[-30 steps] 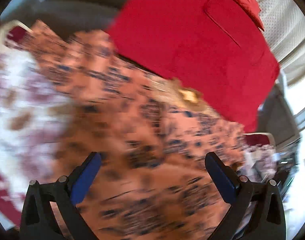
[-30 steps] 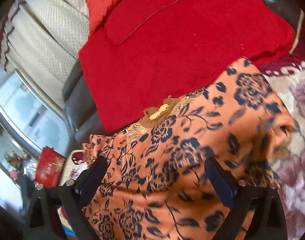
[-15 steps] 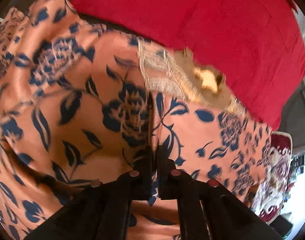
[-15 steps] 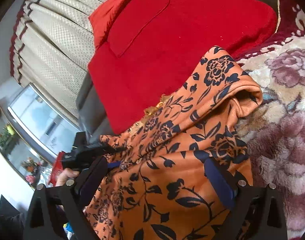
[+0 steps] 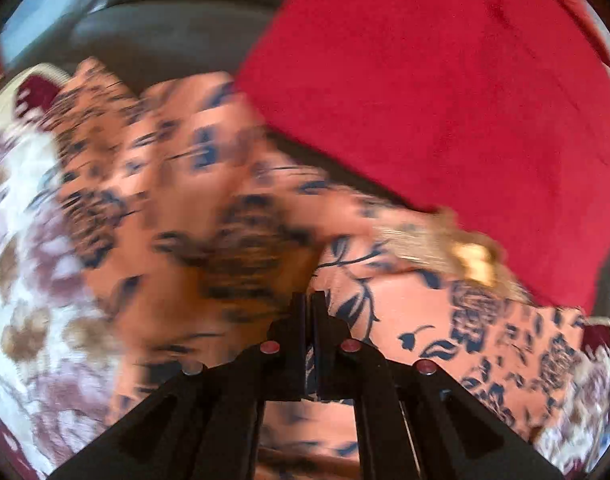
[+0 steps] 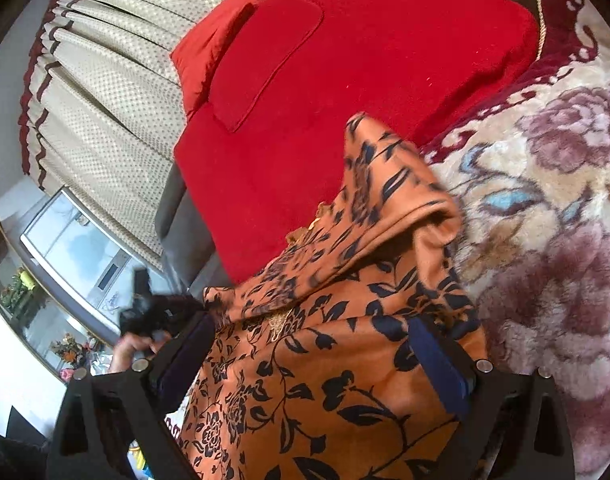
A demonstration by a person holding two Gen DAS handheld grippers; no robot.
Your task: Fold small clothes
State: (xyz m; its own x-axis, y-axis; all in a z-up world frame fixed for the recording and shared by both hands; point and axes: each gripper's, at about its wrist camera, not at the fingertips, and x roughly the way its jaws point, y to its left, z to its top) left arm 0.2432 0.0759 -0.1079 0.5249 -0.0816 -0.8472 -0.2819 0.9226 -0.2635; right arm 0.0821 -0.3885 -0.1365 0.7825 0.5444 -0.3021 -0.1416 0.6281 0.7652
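Note:
An orange garment with dark blue flowers (image 5: pixel 193 208) lies on a floral blanket; it also fills the lower right wrist view (image 6: pixel 325 380). My left gripper (image 5: pixel 309 300) is shut on a fold of this garment and holds it raised; the cloth to its left is blurred. A gold embroidered neckline (image 5: pixel 469 260) shows to the right of the left gripper. My right gripper (image 6: pixel 313 344) is open, its fingers spread on either side above the garment, touching nothing. The other hand-held gripper (image 6: pixel 153 312) shows at the left of the right wrist view, at the garment's edge.
A red cushion (image 6: pixel 365 80) lies just behind the garment, also in the left wrist view (image 5: pixel 445 80). The floral blanket (image 6: pixel 553 220) extends to the right. Cream curtains (image 6: pixel 117 80) and a window (image 6: pixel 73 248) are at the back left. A grey sofa surface (image 5: pixel 165 32) is beyond.
My left gripper closed on a fold of the garment and has lifted and dragged it; the cloth is now bunched and blurred. The right gripper stayed open and drew back a little.

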